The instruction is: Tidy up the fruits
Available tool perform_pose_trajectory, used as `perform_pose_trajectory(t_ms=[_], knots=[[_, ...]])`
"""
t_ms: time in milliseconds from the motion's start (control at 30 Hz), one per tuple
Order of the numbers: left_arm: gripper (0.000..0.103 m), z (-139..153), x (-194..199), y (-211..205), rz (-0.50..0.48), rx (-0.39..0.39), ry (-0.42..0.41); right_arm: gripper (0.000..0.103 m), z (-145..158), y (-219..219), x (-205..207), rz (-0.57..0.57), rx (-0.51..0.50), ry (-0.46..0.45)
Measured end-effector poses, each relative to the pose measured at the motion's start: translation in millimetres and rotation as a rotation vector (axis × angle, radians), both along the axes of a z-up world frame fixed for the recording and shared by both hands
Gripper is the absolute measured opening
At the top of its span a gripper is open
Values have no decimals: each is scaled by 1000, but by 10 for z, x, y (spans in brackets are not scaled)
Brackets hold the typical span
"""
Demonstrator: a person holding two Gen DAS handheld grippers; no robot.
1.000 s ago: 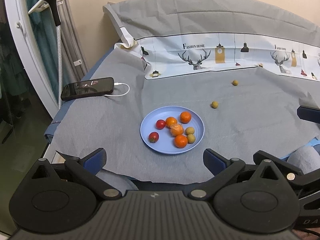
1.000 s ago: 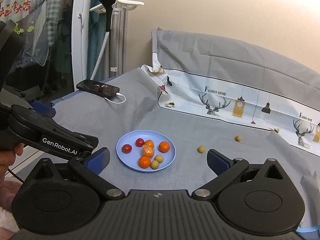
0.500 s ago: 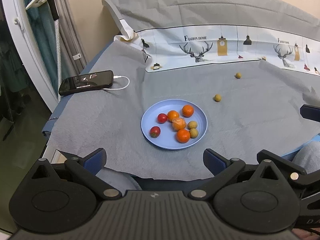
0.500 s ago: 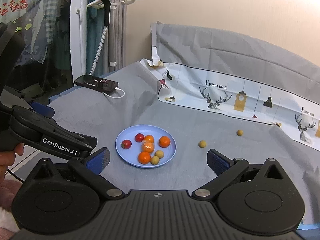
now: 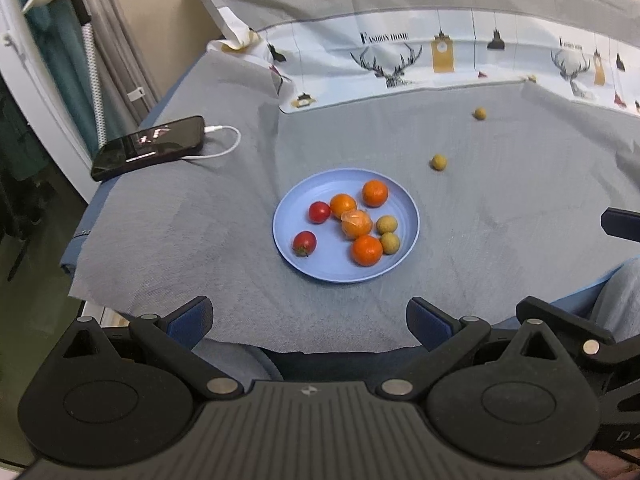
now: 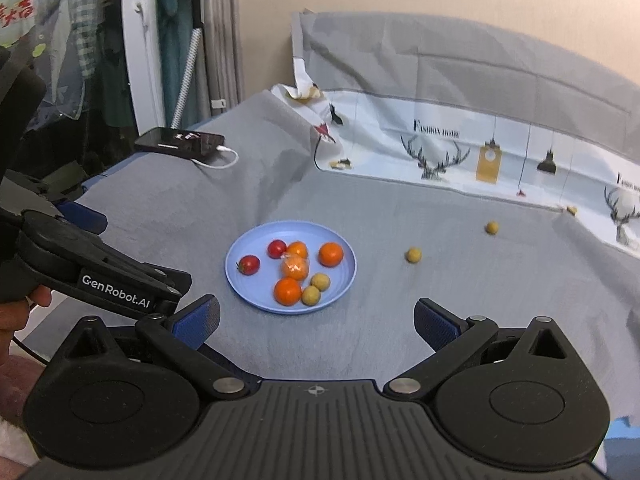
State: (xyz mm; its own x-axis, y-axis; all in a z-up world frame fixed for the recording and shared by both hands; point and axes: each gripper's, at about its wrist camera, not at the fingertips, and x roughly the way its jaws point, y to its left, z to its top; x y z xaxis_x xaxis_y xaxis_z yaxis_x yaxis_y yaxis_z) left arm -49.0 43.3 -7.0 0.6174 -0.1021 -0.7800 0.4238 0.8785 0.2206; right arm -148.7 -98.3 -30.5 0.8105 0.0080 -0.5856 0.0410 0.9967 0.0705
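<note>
Left hand-held gripper [image 5: 308, 320] and right hand-held gripper [image 6: 316, 320] gape empty; plate [image 5: 288, 216] unobstructed.

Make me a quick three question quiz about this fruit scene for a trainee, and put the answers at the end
1. True or false: every fruit already lies on the blue plate.
2. How many red tomatoes are on the plate?
3. Which thing lies at the far left of the grey cloth: A) a knife, B) a black phone on a white cable, C) a cup?

Key
1. False: two small yellow-green fruits lie on the cloth beyond the plate.
2. Two.
3. B.
</note>
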Motion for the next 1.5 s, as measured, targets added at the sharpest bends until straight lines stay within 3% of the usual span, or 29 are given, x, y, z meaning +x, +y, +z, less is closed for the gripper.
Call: perform_pose_trajectory(t_ms=[333,533,733,933,1033,1133,1233,1300,1367,1400,1433,1467,1500], knots=[[103,-182,478,-668,-68,33,60,102,-341,-585,255,-161,97,63],[103,-318,968,-1404,-130,29,64,102,-597,-1341,543,-329,81,80],[103,-773,1660,-2206,-168,30,96,102,-967,-2302,1170,-438,28,84],[103,-1426,2256,-2717,-216,108,138,102,-1556,-3320,2126,-443,70,115],[103,-1653,2420,-2827,-242,118,183,102,-1850,-3605,2615,-421,93,138],[103,-1874,2523,-2908,-252,145,210,102,-2067,-3677,3000,-395,87,139],[103,-1929,2572,-2874,-232,77,213,102,-2261,-3651,3246,-389,27,122],[103,-1948,2609,-2824,-204,44,239,102,-2331,-3584,3271,-366,-43,56],[103,-1948,2651,-2765,-174,21,273,101,-2350,-3595,3246,-364,-35,31],[98,-1936,2661,-2743,-160,22,284,97,-2341,-3610,3243,-356,-37,34],[76,-1903,2651,-2714,-152,14,285,75,-2323,-3603,3219,-350,-43,34],[58,-1836,2614,-2672,-163,-7,287,42,-2289,-3580,3184,-338,-42,21],[26,-1787,2594,-2657,-175,-8,293,27,-2254,-3558,3164,-322,-43,17]])
